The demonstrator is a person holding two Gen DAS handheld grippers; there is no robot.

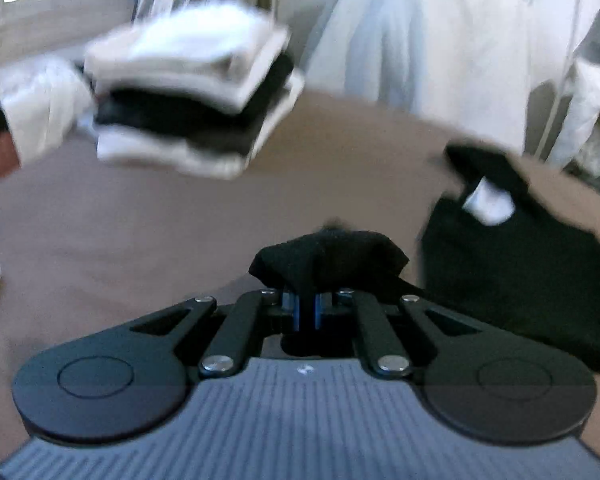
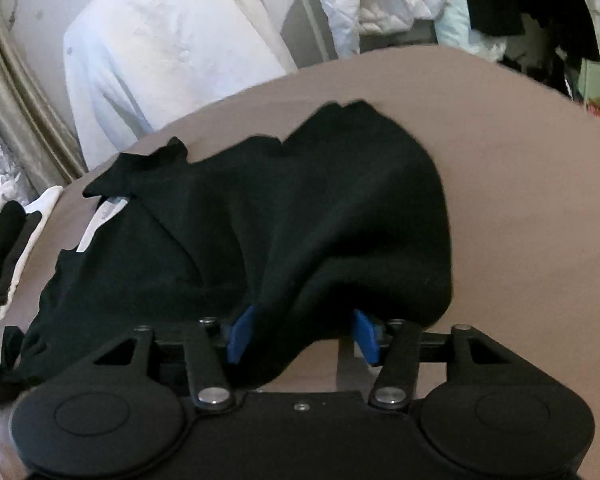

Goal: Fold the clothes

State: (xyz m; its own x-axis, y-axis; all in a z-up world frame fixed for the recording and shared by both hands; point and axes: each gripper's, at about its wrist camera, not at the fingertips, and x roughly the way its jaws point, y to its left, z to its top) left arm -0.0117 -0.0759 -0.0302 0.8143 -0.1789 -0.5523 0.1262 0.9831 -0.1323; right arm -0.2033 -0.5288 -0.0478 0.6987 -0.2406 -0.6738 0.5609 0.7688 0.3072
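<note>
Nearest, the left gripper (image 1: pixel 308 308) pinches a corner of the black knit garment (image 2: pixel 284 216); the right gripper (image 2: pixel 300 336) stands open, cloth draped loose between its pads. Beyond, the garment sprawls across the brown bedsheet (image 2: pixel 520 200). One-sided tension could drag the fold crooked.

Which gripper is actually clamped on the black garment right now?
The left gripper: pads pinched on the black garment. The right gripper stands open.
</note>
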